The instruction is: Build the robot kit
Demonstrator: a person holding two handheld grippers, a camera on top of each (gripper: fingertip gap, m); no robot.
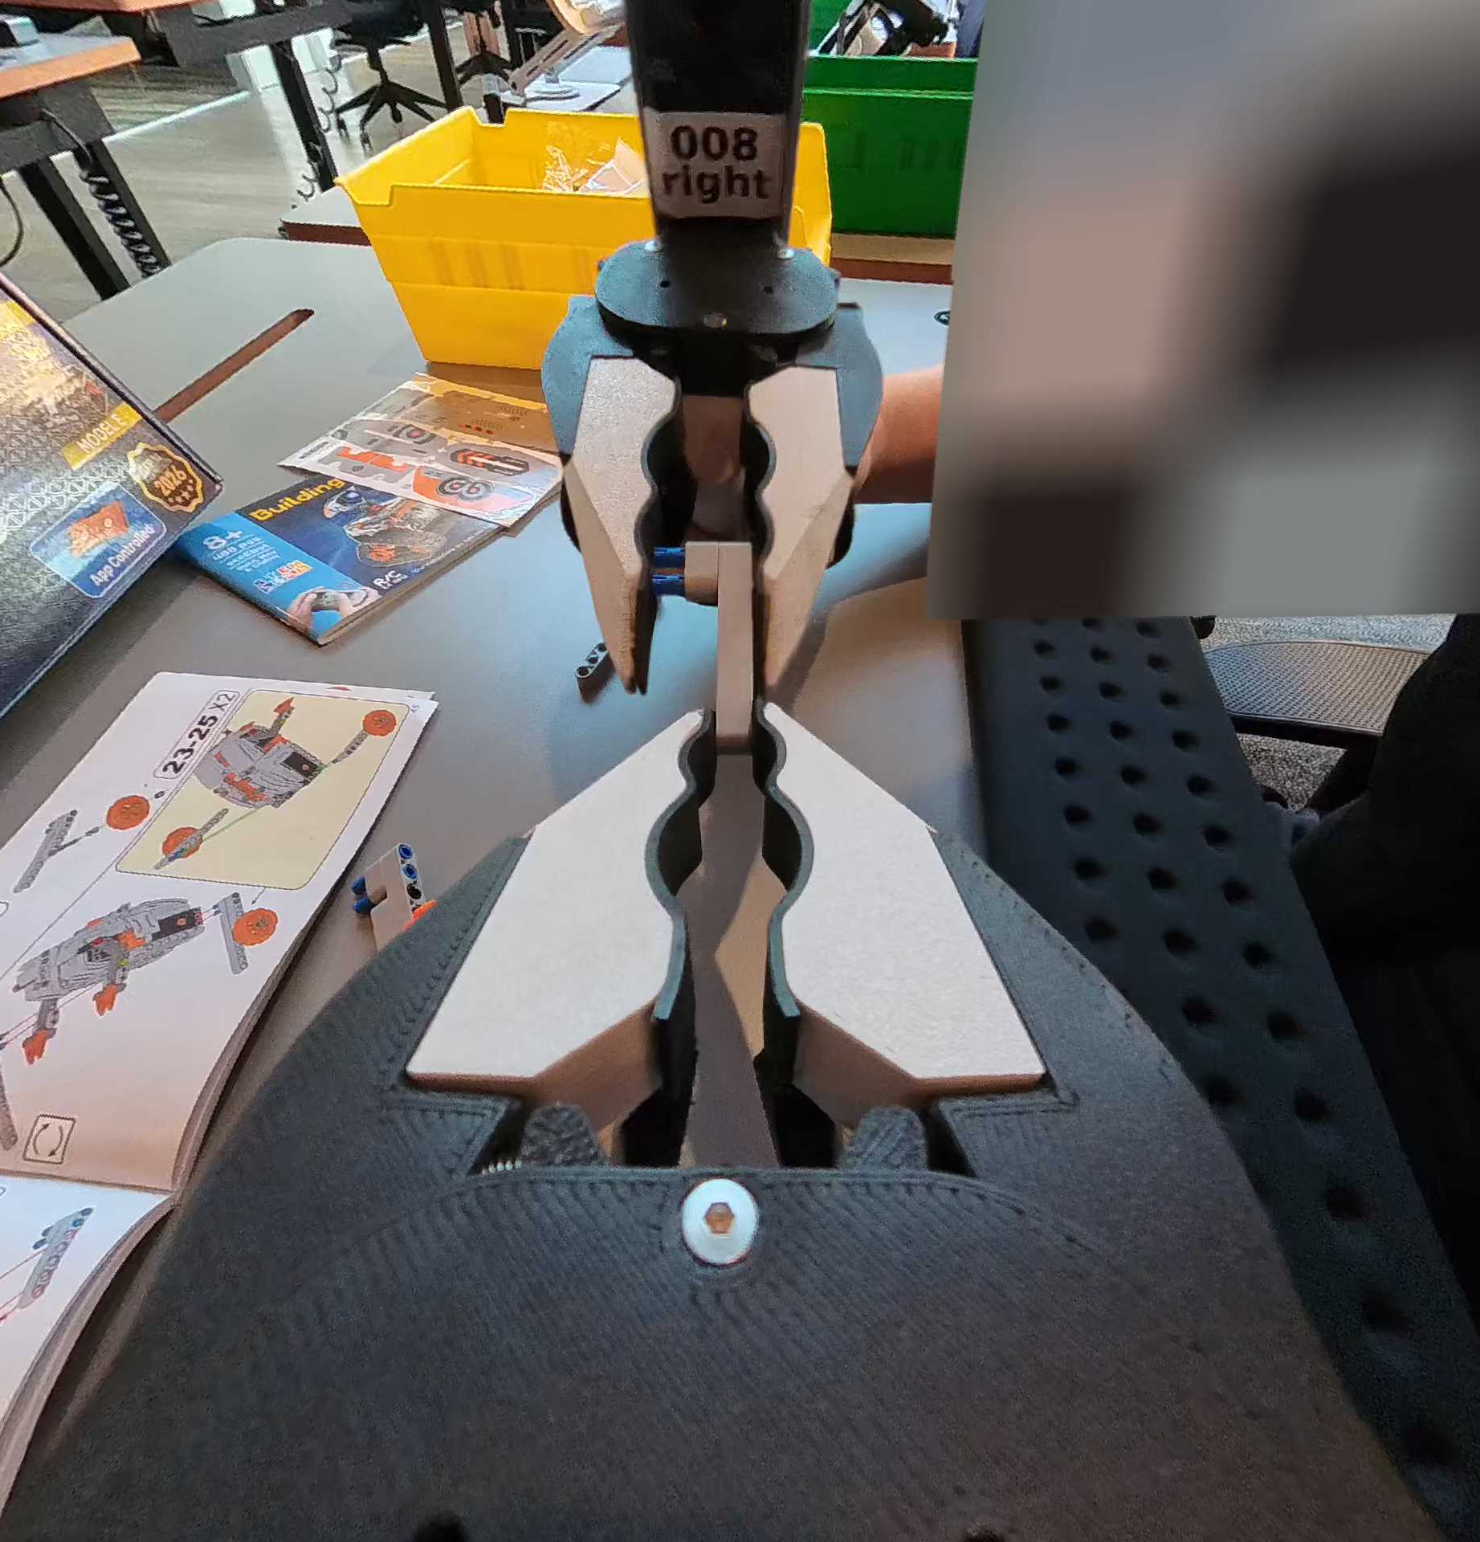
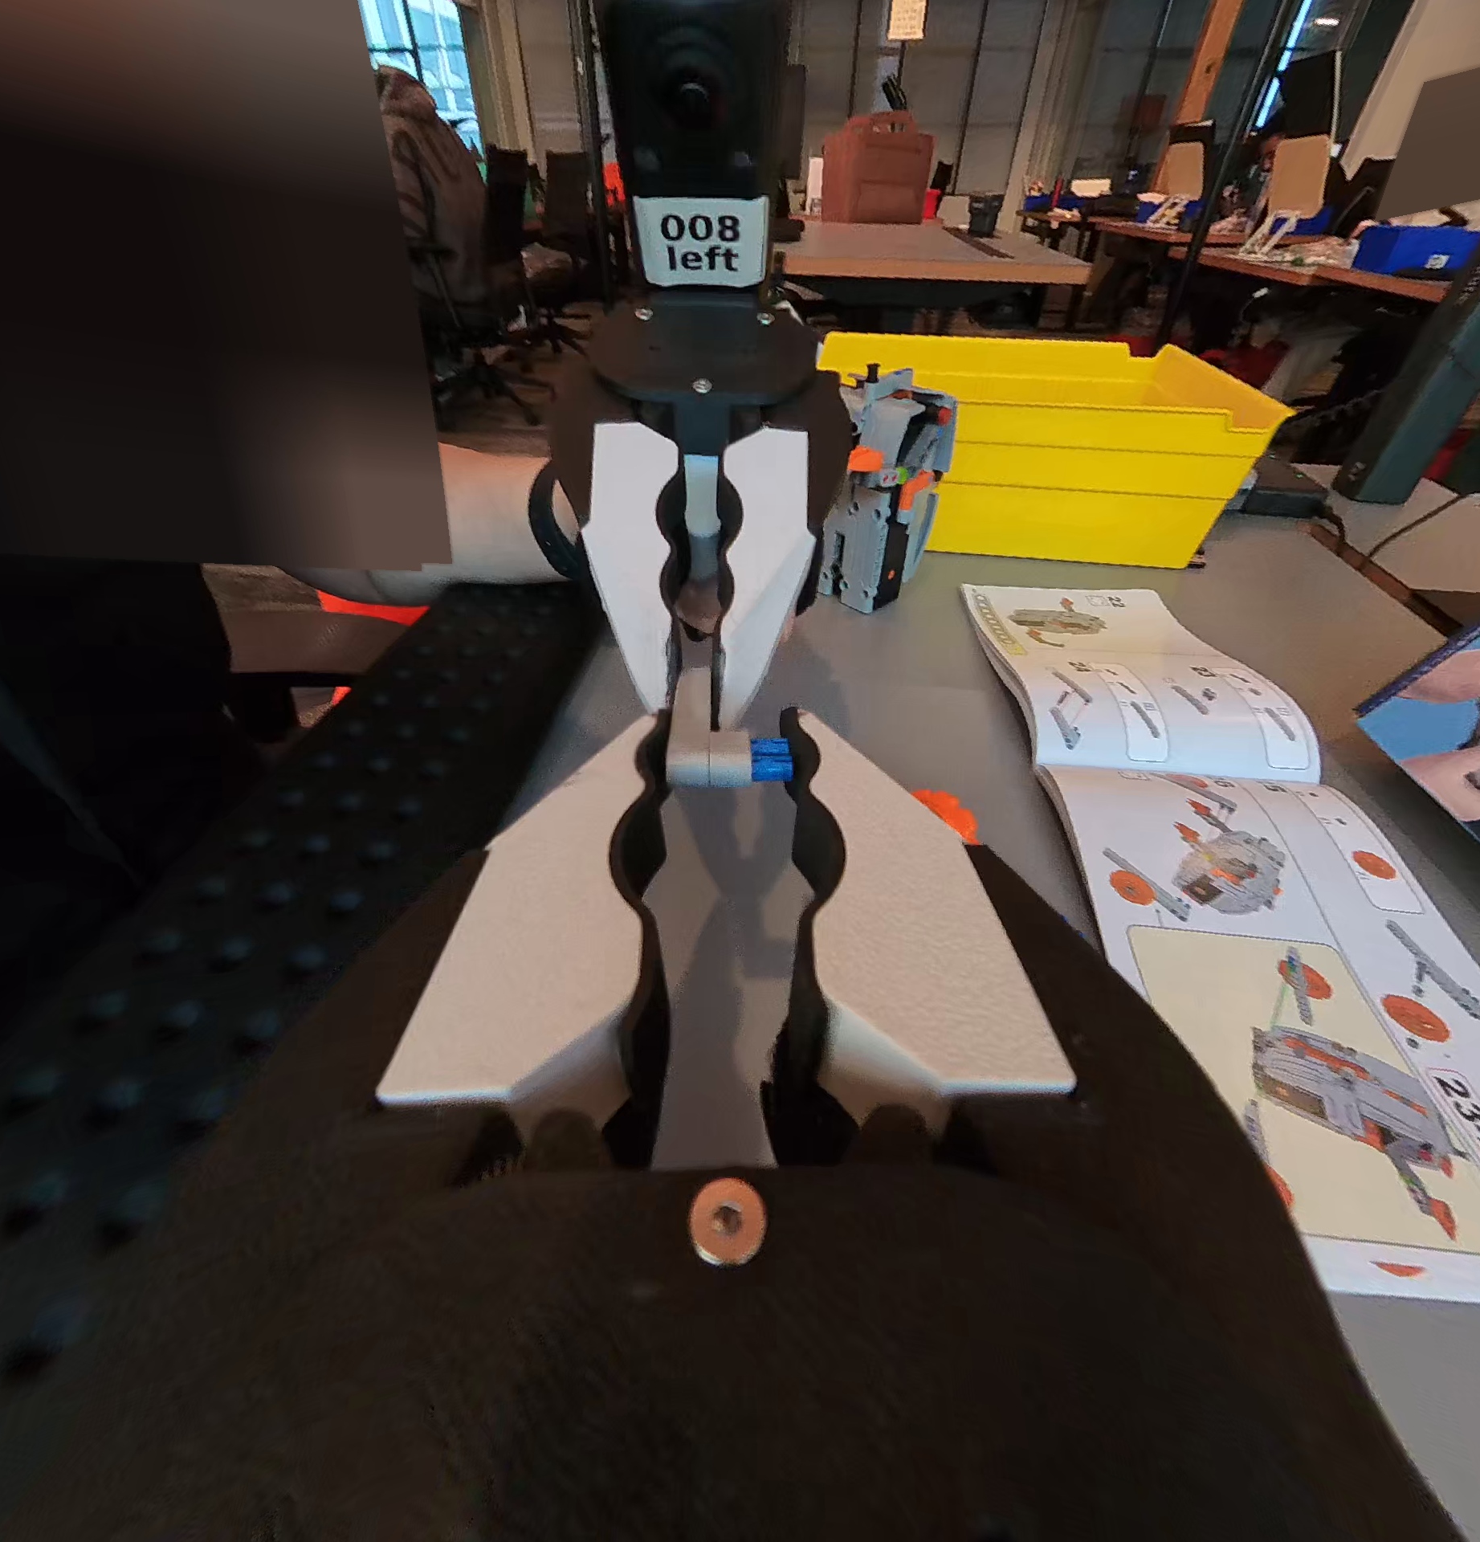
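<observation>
Grey beam [image 1: 734, 642] with blue pins [image 2: 770, 758]: held in air over grey table [image 1: 486, 634], between two facing grippers.
Yellow bin [image 1: 503, 250] at 11 o'clock in left wrist view.
Open instruction booklet [image 1: 160, 901] at 9 o'clock.
Left gripper [image 1: 732, 734] clenched on beam's near end.
Right gripper [image 2: 724, 734] spread around pinned end; contact unclear.
Small pinned piece [image 1: 394, 889] on table beside booklet.
</observation>
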